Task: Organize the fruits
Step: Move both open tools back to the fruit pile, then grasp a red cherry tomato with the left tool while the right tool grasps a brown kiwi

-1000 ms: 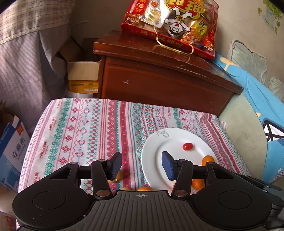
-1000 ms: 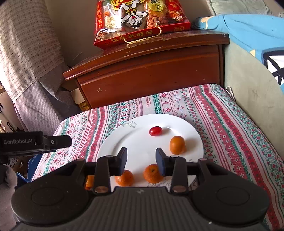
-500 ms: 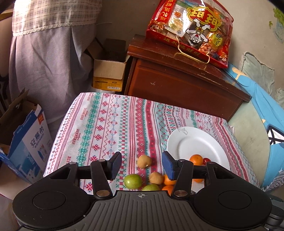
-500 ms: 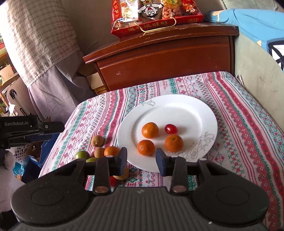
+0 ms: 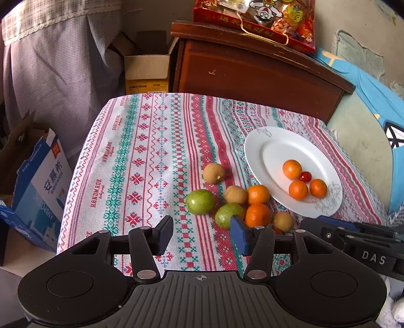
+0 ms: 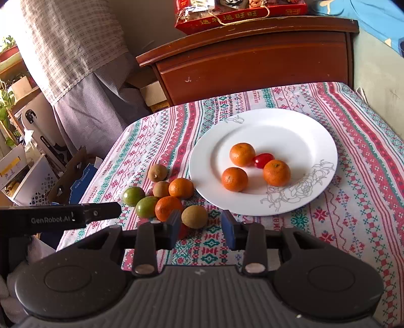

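A white plate on the patterned tablecloth holds three small oranges and a red cherry tomato. Left of the plate lies a cluster of loose fruit: two oranges, two green fruits, and three brown fruits. A red piece shows partly behind the right gripper's left finger. My right gripper is open and empty, just in front of the nearest brown fruit. My left gripper is open and empty, near the cluster's front edge.
A brown wooden cabinet stands behind the table with a red snack bag on top. Cardboard boxes and a blue-white carton sit on the floor at left. Blue bedding lies at right.
Both grippers have pulled back and up from the plate. The loose fruit cluster has come into view, and the plate now holds three oranges with the tomato.
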